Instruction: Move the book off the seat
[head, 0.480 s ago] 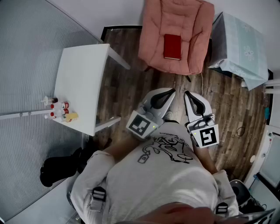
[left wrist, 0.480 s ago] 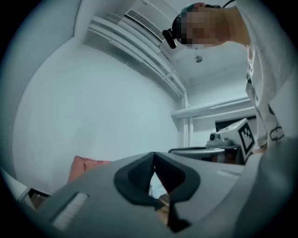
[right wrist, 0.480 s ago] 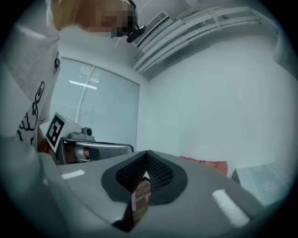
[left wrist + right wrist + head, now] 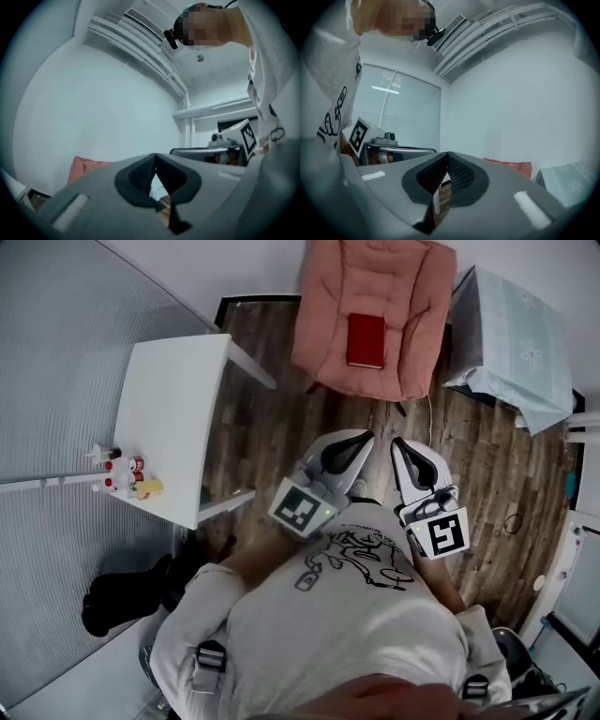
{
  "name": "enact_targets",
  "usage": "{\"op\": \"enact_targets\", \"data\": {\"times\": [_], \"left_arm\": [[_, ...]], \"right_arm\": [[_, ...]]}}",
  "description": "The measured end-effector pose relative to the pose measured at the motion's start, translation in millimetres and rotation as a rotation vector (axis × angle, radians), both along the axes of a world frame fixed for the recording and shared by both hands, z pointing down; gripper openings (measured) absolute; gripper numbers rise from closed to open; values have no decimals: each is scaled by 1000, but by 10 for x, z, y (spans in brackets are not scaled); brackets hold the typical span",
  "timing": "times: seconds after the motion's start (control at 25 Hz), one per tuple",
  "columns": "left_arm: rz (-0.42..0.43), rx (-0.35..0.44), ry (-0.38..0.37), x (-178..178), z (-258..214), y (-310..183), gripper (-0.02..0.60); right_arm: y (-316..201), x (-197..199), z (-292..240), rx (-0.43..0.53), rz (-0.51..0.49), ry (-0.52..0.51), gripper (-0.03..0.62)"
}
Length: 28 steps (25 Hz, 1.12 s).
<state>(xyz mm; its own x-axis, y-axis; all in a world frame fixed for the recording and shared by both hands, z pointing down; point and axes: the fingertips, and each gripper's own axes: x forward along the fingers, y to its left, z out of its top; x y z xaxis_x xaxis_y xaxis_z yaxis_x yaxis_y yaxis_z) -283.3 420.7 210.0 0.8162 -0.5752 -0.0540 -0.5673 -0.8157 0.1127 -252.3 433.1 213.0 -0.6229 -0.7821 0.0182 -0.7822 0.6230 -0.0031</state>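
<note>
One book, one seat, two tongs (both closed)

Ahead: bare wood floor runs open up to the armchair.
Left: white desk borders that path.
Right: cloth-covered table stands just beside the armchair.

Beyond the left gripper and right gripper, an armchair on the wooden floor holds a red book; left of them, a white table carries small bottles.
</note>
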Motion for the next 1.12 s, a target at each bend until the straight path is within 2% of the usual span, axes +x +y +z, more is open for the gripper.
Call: {"op": "enact_targets", "data": {"times": [0.48, 0.76, 1.12], "left_arm": [[-30, -16, 3, 280, 64, 156, -2], [-62, -26, 13, 251, 78, 107, -2], [-70, -15, 12, 227, 94, -105, -2]], "right_arm": [[142, 307, 64, -6, -21, -1, 6], [116, 300, 101, -15, -42, -29, 6], [-104, 316, 141, -19, -34, -3, 6]]}}
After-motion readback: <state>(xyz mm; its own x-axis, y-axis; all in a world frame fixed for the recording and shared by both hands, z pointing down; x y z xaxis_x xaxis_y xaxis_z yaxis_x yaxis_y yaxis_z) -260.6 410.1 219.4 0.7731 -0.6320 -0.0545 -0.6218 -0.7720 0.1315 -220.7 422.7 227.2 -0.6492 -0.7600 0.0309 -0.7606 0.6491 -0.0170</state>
